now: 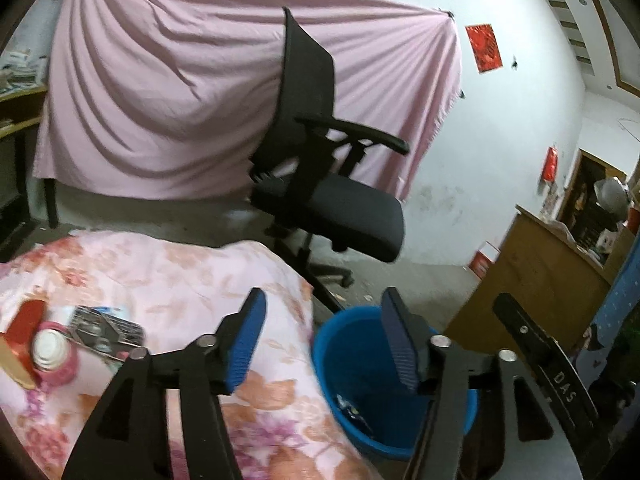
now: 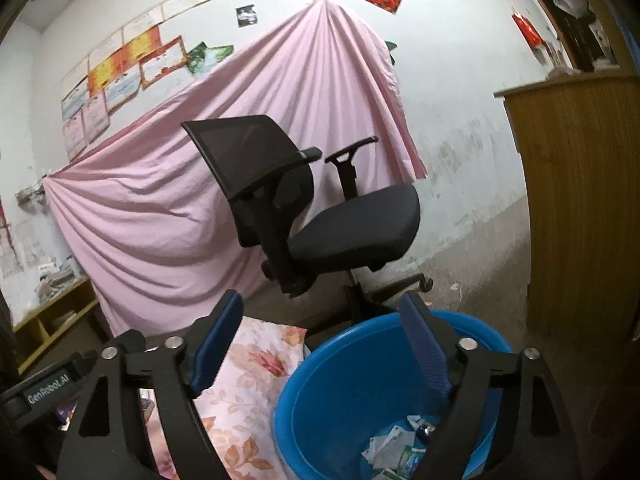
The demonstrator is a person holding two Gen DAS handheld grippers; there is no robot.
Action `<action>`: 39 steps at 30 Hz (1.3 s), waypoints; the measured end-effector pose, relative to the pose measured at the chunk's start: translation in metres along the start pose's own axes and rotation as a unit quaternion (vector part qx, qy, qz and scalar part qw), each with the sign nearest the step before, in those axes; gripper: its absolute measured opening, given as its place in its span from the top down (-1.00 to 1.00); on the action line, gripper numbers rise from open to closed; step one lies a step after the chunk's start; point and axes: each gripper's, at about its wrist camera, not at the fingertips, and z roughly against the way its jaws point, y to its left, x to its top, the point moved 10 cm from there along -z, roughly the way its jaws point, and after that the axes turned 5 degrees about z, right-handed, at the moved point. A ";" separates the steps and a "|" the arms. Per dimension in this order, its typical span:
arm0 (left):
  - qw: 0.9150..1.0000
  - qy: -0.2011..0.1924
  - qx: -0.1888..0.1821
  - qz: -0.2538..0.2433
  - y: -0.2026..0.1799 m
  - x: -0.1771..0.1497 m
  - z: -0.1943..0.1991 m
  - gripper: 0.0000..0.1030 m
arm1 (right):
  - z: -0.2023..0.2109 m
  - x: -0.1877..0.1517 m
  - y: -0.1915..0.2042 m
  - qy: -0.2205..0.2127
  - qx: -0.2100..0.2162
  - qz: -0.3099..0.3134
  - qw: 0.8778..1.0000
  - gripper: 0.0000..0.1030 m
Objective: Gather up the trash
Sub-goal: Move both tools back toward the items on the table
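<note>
Right, biggest first: a pink sheet (image 1: 168,92) fills the upper left of the left view, pinned at its corners to the wall, I'd guess as a backdrop. Centre frame, a black chair (image 1: 320,184) sits in front of it, turned side-on and out of my way.

Lower left is the bed (image 1: 168,280) under its floral cover, and that's where the leftover trash waits. Lower middle, the blue bin (image 2: 320,372) stands hard against the bed's edge, I'd say parked there so each drop is a short swing.

My left gripper (image 1: 320,344) is spread with nothing between its pads, one finger over the cover, the other over the bin's mouth. My right gripper (image 2: 320,348) is spread wider, also empty, straddling the same edge from the other side, its right finger above the bin. Both hanging open over the bin reads to me as a drop just finished.

Down in the bin, lower right of the right view, lie wrappers (image 2: 396,452), so collection is under way.

Far lower left of the left view: a dark packet (image 1: 106,332), a can (image 1: 50,350) and something red (image 1: 28,320), clustered close. My guess is those go next.
</note>
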 end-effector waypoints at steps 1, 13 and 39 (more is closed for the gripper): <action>1.000 -0.008 0.007 0.002 0.005 0.002 0.005 -0.44 | 0.001 0.001 0.003 -0.005 0.001 0.001 1.000 -0.70; 0.982 -0.153 0.107 0.018 0.096 0.038 0.094 -0.96 | 0.025 0.021 0.069 -0.094 0.041 0.031 0.994 -1.00; 0.970 -0.137 0.201 0.011 0.228 -0.009 0.156 -0.96 | 0.015 -0.032 0.224 -0.077 0.129 0.212 0.966 -1.00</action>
